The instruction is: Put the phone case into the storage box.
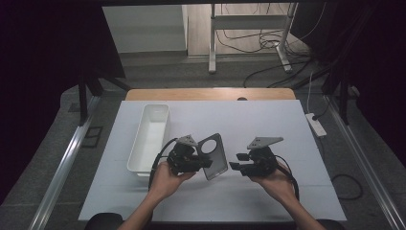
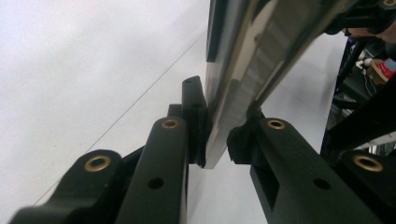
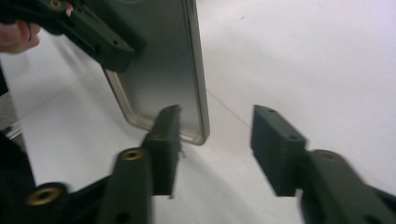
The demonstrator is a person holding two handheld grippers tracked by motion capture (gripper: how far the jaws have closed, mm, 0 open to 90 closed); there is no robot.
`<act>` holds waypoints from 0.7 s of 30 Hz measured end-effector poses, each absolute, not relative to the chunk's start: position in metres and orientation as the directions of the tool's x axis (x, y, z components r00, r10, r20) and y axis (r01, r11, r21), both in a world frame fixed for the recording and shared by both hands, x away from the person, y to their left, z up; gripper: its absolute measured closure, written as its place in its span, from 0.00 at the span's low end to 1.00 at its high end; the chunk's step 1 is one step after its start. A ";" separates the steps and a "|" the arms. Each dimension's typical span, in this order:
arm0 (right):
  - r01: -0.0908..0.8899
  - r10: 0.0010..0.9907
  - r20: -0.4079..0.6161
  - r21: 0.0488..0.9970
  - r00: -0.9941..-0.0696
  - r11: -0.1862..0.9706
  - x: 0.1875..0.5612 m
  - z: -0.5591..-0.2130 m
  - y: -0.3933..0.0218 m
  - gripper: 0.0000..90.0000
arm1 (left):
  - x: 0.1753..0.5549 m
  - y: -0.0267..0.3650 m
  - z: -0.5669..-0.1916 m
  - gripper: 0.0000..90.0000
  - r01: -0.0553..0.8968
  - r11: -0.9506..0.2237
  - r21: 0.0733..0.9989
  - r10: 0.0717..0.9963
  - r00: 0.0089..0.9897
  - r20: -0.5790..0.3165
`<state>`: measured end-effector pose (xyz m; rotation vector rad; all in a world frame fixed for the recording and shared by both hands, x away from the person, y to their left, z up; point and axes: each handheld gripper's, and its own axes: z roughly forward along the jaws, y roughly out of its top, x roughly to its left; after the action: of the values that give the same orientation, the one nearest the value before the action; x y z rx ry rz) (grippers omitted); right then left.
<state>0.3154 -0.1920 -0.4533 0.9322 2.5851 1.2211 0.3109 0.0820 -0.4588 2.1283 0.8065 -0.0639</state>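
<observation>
Black jaws of the left gripper are clamping the lower edge of a grey phone case, holding it tilted just above the white bench. Facing it, the right gripper is standing about half open with nothing pressed between its jaws, one jaw sitting just beside the case's corner. Beyond the left gripper, a white tray is lying on the bench.

white table; an empty white tray lies at its left.
</observation>
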 end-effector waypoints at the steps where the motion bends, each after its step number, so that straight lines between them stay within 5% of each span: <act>1: 0.477 0.580 0.140 0.734 -0.802 0.483 0.316 -0.454 -0.193 0.50 | 0.311 0.083 -0.458 0.89 0.566 -0.442 0.695 0.522 0.793 -0.314; 10: 0.486 0.573 0.160 0.731 -0.804 0.478 0.319 -0.458 -0.198 0.15 | 0.312 0.087 -0.455 0.89 0.541 -0.464 0.702 0.500 0.814 -0.296; 21: 0.461 0.539 0.169 0.753 -0.825 0.470 0.315 -0.455 -0.197 0.09 | 0.309 0.086 -0.451 0.88 0.502 -0.495 0.709 0.451 0.846 -0.284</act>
<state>0.3149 -0.1965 -0.4547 0.8914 2.6132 1.2944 0.3091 0.0859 -0.4513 2.1652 0.6907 -0.0765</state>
